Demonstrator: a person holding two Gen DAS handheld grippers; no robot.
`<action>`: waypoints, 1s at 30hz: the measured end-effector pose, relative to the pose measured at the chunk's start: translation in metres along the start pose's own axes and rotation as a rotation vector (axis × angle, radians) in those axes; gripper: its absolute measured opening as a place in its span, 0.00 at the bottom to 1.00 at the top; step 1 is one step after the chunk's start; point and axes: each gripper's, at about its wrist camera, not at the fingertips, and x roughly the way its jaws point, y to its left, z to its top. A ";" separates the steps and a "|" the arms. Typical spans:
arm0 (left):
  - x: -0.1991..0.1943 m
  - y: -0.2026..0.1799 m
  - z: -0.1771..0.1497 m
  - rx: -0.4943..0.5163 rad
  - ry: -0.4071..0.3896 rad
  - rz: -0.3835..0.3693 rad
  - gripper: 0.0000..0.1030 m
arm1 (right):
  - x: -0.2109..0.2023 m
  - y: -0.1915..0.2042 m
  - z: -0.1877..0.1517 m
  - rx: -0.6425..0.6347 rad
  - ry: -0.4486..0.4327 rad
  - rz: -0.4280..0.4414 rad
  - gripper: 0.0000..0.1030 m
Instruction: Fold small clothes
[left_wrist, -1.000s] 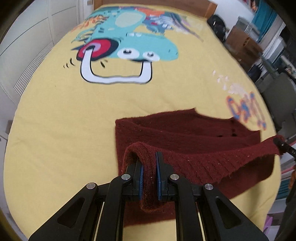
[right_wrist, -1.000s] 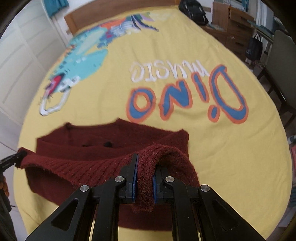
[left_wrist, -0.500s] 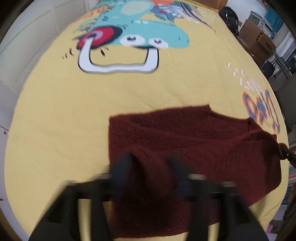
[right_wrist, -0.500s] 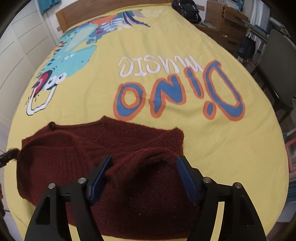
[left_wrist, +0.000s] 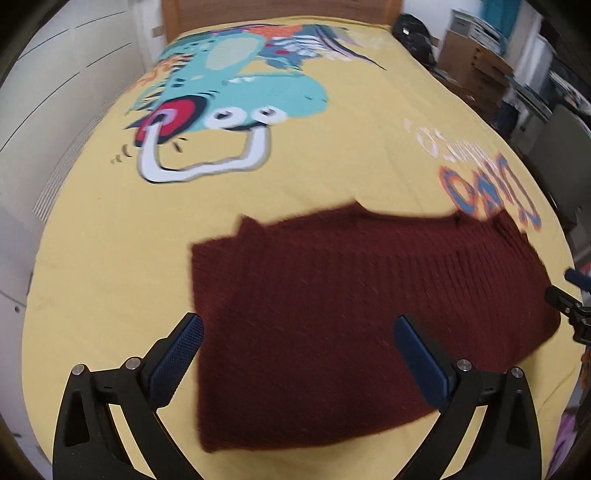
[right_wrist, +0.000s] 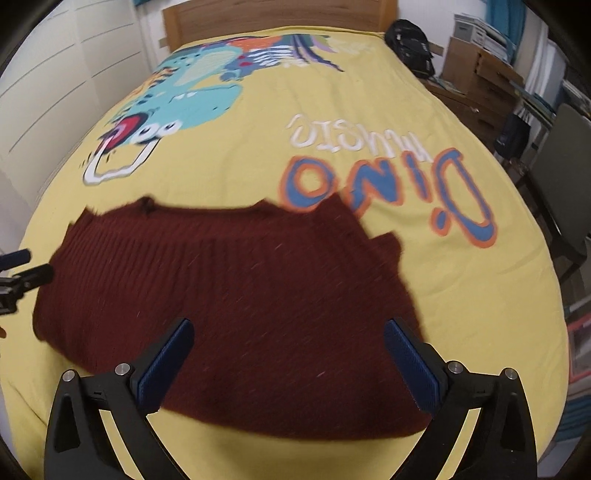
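Observation:
A dark red knitted sweater (left_wrist: 351, 314) lies folded flat on the yellow bedspread (left_wrist: 110, 266). It also shows in the right wrist view (right_wrist: 240, 295). My left gripper (left_wrist: 299, 354) is open and empty, raised above the sweater's near left part. My right gripper (right_wrist: 288, 350) is open and empty, raised above the sweater's near right part. The right gripper's tips show at the right edge of the left wrist view (left_wrist: 569, 295). The left gripper's tips show at the left edge of the right wrist view (right_wrist: 22, 273).
The bedspread carries a teal dinosaur print (left_wrist: 236, 96) and "Dino music" lettering (right_wrist: 388, 177). A wooden headboard (right_wrist: 277, 14) stands at the far end. White wardrobe doors (left_wrist: 55, 92) line the left. Boxes and drawers (right_wrist: 480, 74) and a chair (right_wrist: 561, 166) stand on the right.
Both grippers were shut on the sweater's lifted edge, then opened and let it drop. The sweater now lies flat, and both grippers have pulled back and up.

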 end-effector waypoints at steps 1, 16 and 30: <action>0.005 -0.006 -0.005 0.011 -0.001 -0.002 0.99 | 0.003 0.006 -0.005 -0.012 0.001 0.000 0.99; 0.074 -0.018 -0.058 0.065 0.053 0.035 0.99 | 0.050 0.022 -0.049 -0.042 0.027 -0.020 0.99; 0.073 0.022 -0.060 0.017 0.041 0.030 0.99 | 0.057 -0.036 -0.055 0.079 0.046 -0.008 0.99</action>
